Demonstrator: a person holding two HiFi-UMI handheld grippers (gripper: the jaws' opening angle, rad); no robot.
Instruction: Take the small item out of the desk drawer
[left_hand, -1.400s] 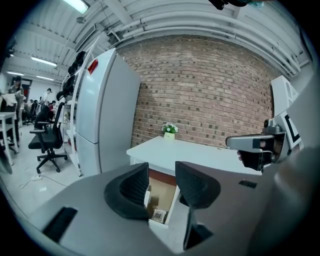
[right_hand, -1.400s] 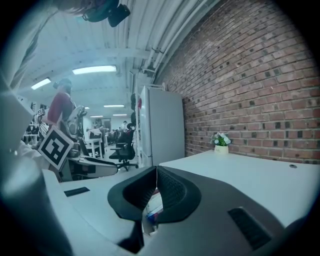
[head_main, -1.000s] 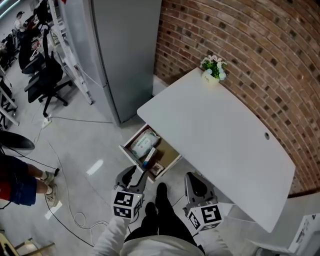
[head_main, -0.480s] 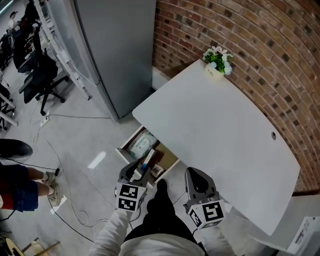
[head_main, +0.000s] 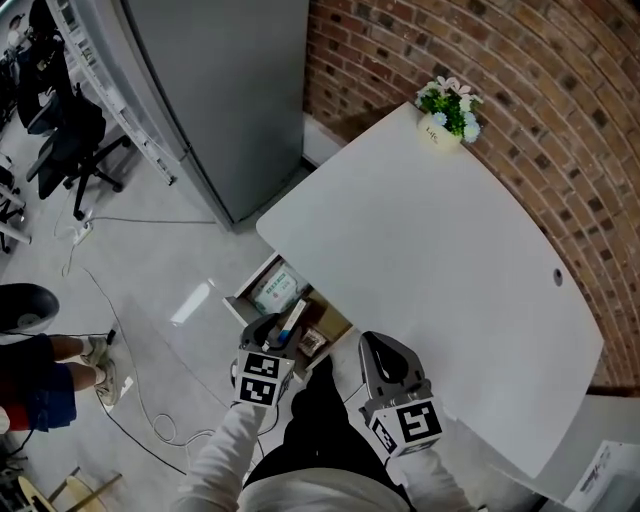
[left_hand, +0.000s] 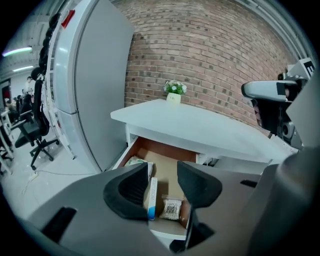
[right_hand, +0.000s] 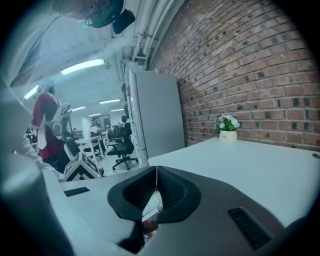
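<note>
My left tool (left_hand: 162, 186), its jaws just spreading and pinching nothing, is over the open drawer (left_hand: 161, 149). The small packet (left_hand: 171, 209) lies inside, beside a slim box (left_hand: 151, 199). My right tool (right_hand: 156, 170) is pressed together.

The left gripper (left_hand: 164, 176) points at the open drawer (left_hand: 165, 149), its jaws just opened wider, gripping nothing. Beyond the gap lie a slim blue-edged box (left_hand: 151, 196) beside the left finger and a small packet (left_hand: 171, 209) nearer the right.
</note>
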